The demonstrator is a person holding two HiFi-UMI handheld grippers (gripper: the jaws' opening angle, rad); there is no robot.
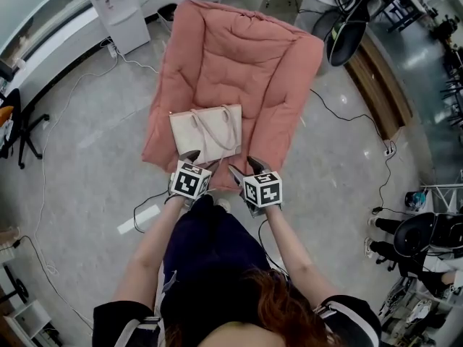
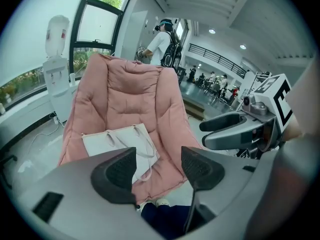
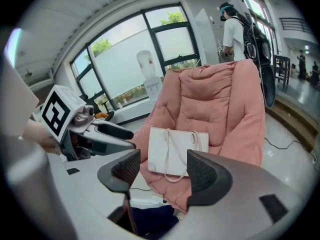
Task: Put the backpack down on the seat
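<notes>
Gripper views alone show the window (image 3: pixel 120 64) behind the seat (image 3: pixel 215 104) holding the bag (image 3: pixel 159 151).

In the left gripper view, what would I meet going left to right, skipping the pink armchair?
First the tall white water dispenser → flat cream handbag with long straps → standing person in a white shirt → right gripper with its marker cube.
</notes>
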